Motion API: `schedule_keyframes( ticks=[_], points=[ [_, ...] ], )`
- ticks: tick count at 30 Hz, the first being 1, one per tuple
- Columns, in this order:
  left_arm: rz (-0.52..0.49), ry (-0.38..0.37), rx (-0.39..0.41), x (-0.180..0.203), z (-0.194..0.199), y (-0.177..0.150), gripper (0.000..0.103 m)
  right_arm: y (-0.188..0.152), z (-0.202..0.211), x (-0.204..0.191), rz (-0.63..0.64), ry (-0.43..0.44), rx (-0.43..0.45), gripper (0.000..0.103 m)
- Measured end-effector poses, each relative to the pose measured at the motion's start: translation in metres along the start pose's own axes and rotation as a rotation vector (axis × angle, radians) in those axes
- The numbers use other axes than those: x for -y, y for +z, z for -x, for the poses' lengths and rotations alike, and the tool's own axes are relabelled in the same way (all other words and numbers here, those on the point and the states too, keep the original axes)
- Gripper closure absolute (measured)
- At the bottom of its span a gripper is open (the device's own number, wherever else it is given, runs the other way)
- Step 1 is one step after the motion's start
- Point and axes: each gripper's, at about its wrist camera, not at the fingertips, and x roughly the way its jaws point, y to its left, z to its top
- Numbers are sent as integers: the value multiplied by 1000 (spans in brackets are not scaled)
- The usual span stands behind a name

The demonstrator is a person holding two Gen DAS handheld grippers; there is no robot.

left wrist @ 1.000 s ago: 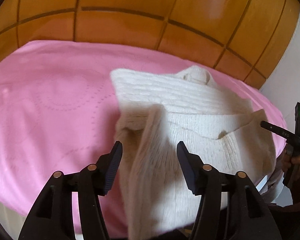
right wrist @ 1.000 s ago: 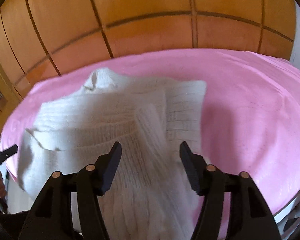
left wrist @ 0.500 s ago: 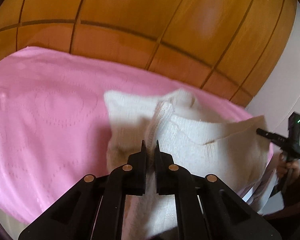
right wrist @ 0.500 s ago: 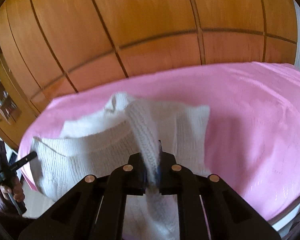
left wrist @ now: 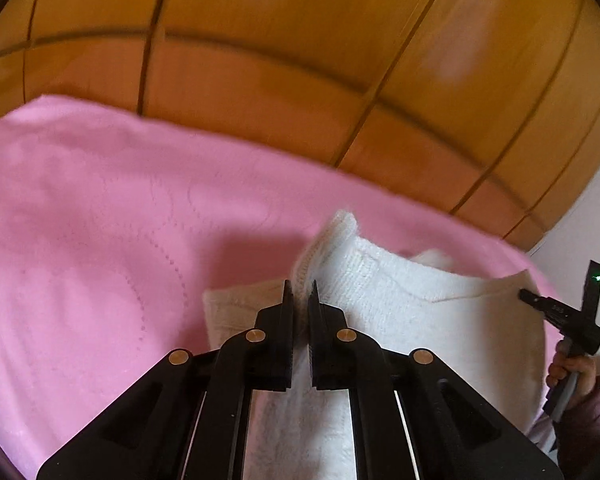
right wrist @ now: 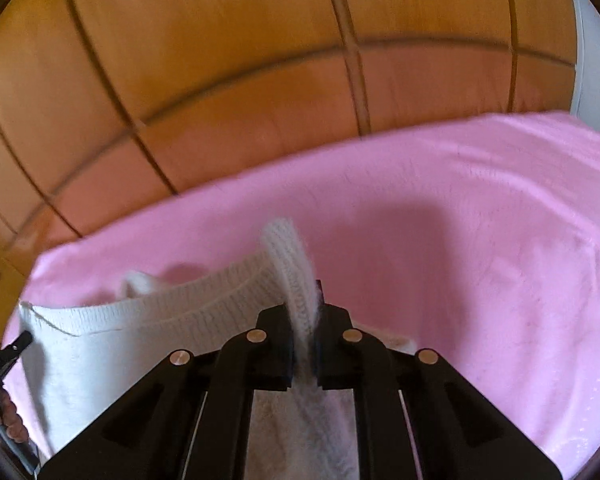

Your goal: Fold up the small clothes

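Both black two-finger grippers, left gripper [left wrist: 299, 292] and right gripper [right wrist: 302, 312], pinch folds of the cream ribbed knit sweater [left wrist: 412, 312], lifted above the pink embossed bedspread [left wrist: 80, 240]. No writing is legible.

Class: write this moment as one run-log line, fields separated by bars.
step: fold | left tool: shut on sweater | right tool: shut on sweater | surface: pink blanket

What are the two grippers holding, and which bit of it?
Both hold the white knitted sweater: the left gripper and the right gripper each pinch a ribbed edge.
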Motion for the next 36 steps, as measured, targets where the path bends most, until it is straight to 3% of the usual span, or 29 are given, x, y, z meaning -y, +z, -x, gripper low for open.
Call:
schedule_keyframes(
  ticks=[2,4,5,7,8,9,13,15,18,21,23,24,25,26,31,36],
  points=[
    [-9,69,-44,-2,-23,-2,98,-7,-18,6,-10,-11,-34,95],
    [-19,94,-61,-1,-29,-2,97,-14,-24,15,-25,3,-39,76],
    [-15,113,-55,-2,-28,-3,96,-17,-19,20,-41,10,-26,72],
    [3,126,-17,-3,-16,-1,75,-18,-7,25,-46,3,-1,54],
    [16,131,16,-3,-5,0,69,-19,1,24,-44,0,14,50],
    [23,119,42,-2,3,2,62,-22,14,23,-38,6,42,48],
    [-46,18,101,19,34,-1,60,-31,49,-8,49,89,102,48],
    [-108,-63,59,39,32,-7,48,-39,50,-33,116,152,69,48],
    [-187,-75,-14,63,11,-19,47,-52,31,-68,196,170,-2,49],
    [-174,-89,-118,70,-21,-30,47,-61,-3,-89,231,147,-113,53],
    [-159,-78,-145,69,-33,-38,49,-67,-14,-94,247,125,-125,59],
    [-152,-73,-132,67,-37,-42,61,-68,-15,-94,248,125,-124,70],
    [-153,-70,-120,67,-36,-44,84,-68,-14,-94,242,133,-131,89],
    [-151,-67,-107,66,-35,-45,95,-67,-13,-94,235,145,-137,96],
    [-124,-81,-32,63,-23,-35,100,-59,5,-100,274,138,-91,99],
    [-123,-64,48,70,-9,-15,100,-39,24,-106,257,153,14,99]
  ],
)
